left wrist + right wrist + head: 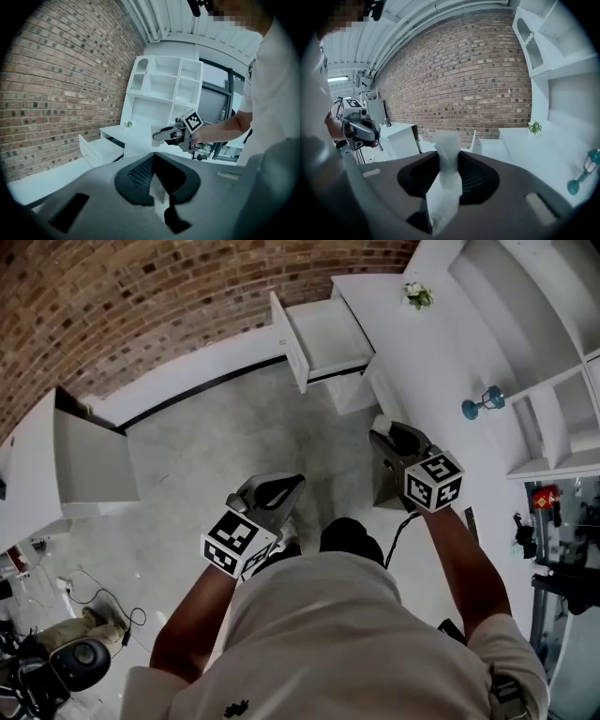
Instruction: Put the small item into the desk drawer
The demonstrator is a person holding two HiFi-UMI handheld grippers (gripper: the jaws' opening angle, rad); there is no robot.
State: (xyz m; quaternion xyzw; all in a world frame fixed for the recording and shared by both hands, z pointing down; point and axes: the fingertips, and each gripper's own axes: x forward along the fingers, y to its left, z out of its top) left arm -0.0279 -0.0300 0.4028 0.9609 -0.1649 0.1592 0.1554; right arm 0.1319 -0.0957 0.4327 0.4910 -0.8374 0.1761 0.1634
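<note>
While the person in a white shirt [328, 634] stands on the grey concrete floor [216, 446], the right gripper [440, 197] is closed on the small white crumpled item [447, 150]. The item sticks up past the pale jaw tips, which are kept somewhat apart by it. The left gripper view also shows it, as a pale scrap at the tip of that gripper. In the head view the right gripper is low over the floor, just beside the long white desk [422, 362], so the item is well apart from the white desk drawer [328, 334]. The drawer is pulled out from the desk's far end, below the red brick wall [141, 306].

The left gripper [158, 190] has its jaws drawn together into a pale wedge and grips nothing. It is near the person's body, left of the right gripper and apart from it.

On the desk are a small green potted plant [417, 294] at the far end and a blue lamp-shaped ornament [483, 404] nearer the white shelving unit [553, 352]. A white cabinet [89, 460] is off to the left.
</note>
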